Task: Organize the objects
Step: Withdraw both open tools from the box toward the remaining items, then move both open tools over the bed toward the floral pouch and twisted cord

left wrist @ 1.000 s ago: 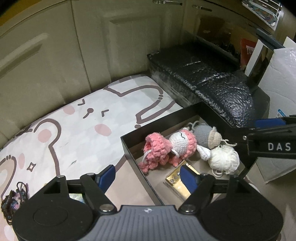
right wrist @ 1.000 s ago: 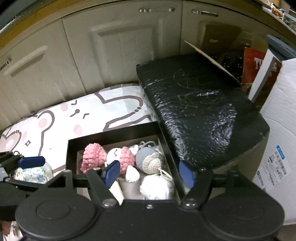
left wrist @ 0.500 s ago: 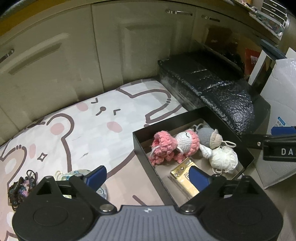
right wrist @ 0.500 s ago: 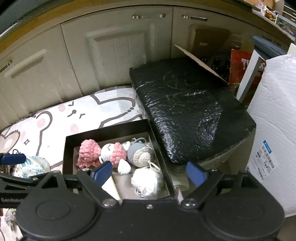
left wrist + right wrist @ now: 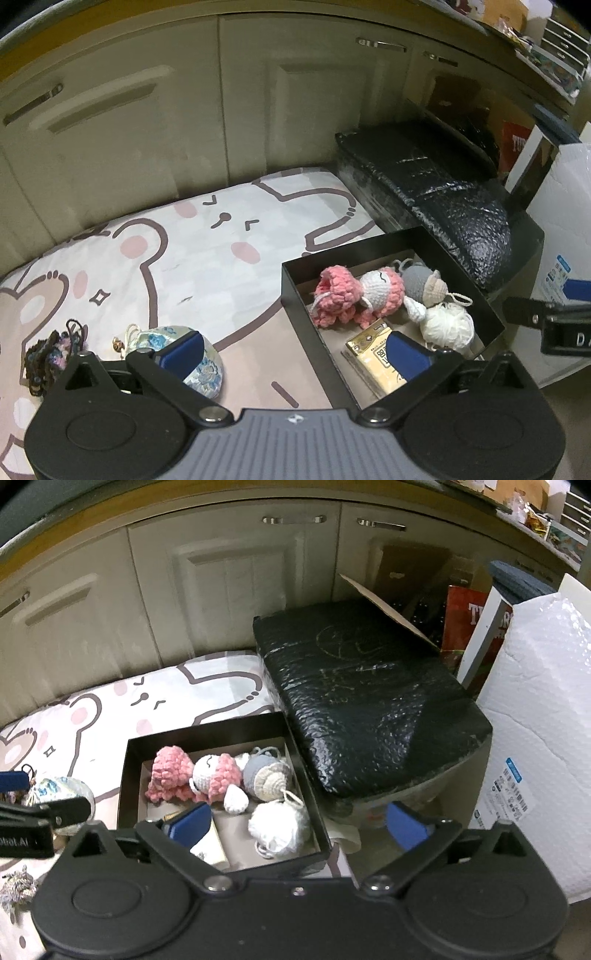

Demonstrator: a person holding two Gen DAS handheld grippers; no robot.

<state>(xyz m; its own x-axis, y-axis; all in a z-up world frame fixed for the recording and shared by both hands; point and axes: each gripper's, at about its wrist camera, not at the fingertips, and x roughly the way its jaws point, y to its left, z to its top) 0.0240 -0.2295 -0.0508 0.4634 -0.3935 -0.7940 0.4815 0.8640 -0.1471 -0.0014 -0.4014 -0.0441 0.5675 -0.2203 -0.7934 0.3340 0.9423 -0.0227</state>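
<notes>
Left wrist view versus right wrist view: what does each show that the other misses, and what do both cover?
Only the left wrist view shows the dark crocheted piece on the mat's left edge and the gold packet's printed face. Only the right wrist view shows the silvery trinket at the left edge and the whole top of the black wrapped package. Both show the black box with the crocheted toys, the floral pouch, and empty open jaws that have just been opening.

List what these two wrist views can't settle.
- Gold packet, left wrist view: near end hidden behind a blue finger; print too small to read.
- Floral pouch, left wrist view: partly covered by the other finger.
- Dark crocheted item, left wrist view: hidden by the gripper body, too dim to identify.
- Black box, right wrist view: near floor hidden by the right gripper.
</notes>
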